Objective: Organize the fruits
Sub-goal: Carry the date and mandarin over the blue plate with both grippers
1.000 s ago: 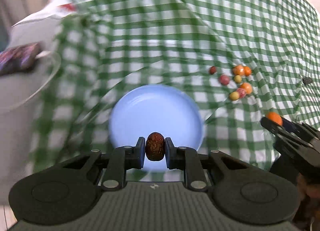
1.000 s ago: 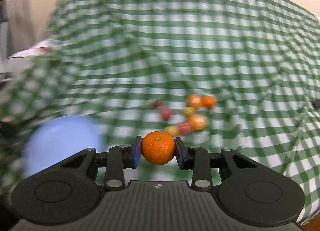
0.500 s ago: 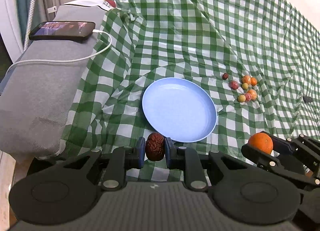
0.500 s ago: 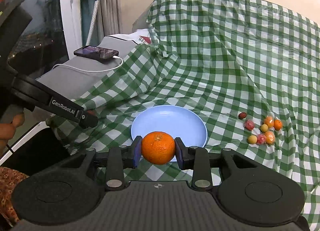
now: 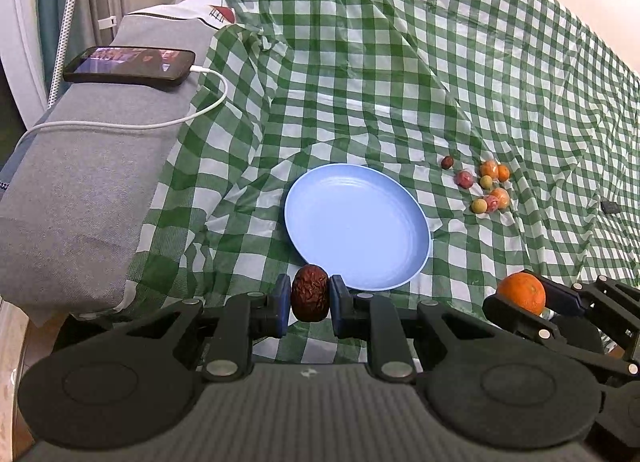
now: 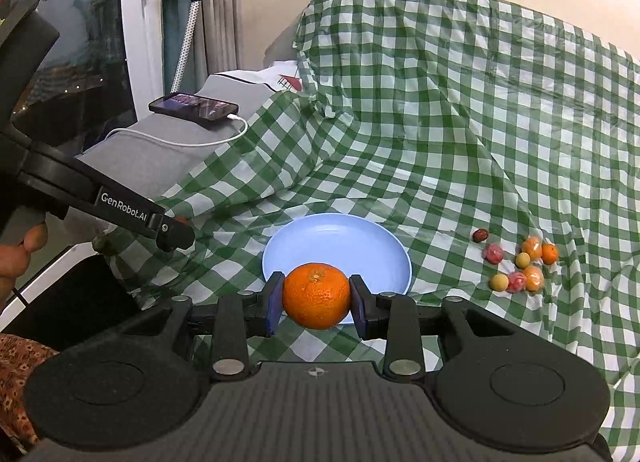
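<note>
The wrinkled green-and-white checked plastic cloth (image 5: 360, 74) is the largest worry: it lies in soft folds over what looks like padded furniture, so the shallow round light-blue plastic plate (image 5: 356, 230), the landmark here, may sit slightly tilted, and a round fruit let go too high above it could roll over the low rim and down a fold. The plate itself holds nothing yet; every fruit is either gripped or loose on the cloth. The right gripper (image 6: 316, 296) is clamped on a round, dimpled orange mandarin (image 6: 316, 294), held just short of the plate's near edge; its curved skin between flat pads could slip if the hold eases before it is low over the plate. The left gripper (image 5: 310, 294) is closed tight on a wrinkled dark red-brown dried date (image 5: 310, 293), also at the plate's near rim, toward its left side. With both tools close together there, I judge they could knock each other when setting down. A loose cluster of small orange, yellow and red fruits (image 5: 486, 186) lies to the right of the plate, apart from it.
</note>
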Demonstrator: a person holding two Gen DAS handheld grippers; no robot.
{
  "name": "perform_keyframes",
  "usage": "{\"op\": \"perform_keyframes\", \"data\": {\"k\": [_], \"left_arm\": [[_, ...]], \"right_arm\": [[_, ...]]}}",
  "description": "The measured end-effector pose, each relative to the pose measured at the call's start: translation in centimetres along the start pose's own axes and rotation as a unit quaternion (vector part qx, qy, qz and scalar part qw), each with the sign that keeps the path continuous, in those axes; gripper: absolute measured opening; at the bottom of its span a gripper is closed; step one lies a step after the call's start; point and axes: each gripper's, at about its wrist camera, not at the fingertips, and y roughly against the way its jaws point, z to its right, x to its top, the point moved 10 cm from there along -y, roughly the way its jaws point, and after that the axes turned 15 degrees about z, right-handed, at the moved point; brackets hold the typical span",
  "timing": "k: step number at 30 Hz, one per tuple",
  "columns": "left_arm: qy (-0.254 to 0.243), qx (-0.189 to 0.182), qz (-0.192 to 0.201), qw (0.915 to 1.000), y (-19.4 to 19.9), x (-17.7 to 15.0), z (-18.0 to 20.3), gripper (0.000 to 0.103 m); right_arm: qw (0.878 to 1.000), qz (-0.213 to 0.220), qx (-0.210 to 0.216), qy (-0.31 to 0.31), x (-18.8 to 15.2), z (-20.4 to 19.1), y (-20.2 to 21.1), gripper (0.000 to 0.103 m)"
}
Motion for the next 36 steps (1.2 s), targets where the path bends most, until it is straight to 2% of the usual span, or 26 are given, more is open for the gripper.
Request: {"op": "perform_keyframes", "data": {"k": [10, 22, 28, 36], "left_arm": [[-0.007, 0.001, -0.007, 0.9999, -1.2, 0.0, 0.3, 0.022], [-0.013, -0.002, -0.017, 0.9998, -4.5, 1.3, 0.9, 0.022], [-0.019, -0.004, -0.021, 0.9996, -7.0, 2.2, 1.4, 0.022], [-0.032, -0.009, -0.04, 0.9987, -12.0, 2.5, 2.0, 0.022]], "right_arm": [[1.0, -0.013, 0.0, -0.013, -0.7, 0.2, -0.9, 0.036], [0.999, -0.025, -0.007, -0.024, -1.2, 1.6, -3.3, 0.036], [0.999, -0.034, -0.021, -0.025, -1.4, 2.9, -6.3, 0.036], [0.997, -0.067, -0.029, -0.024, -2.9, 4.2, -11.6, 0.036]]}}
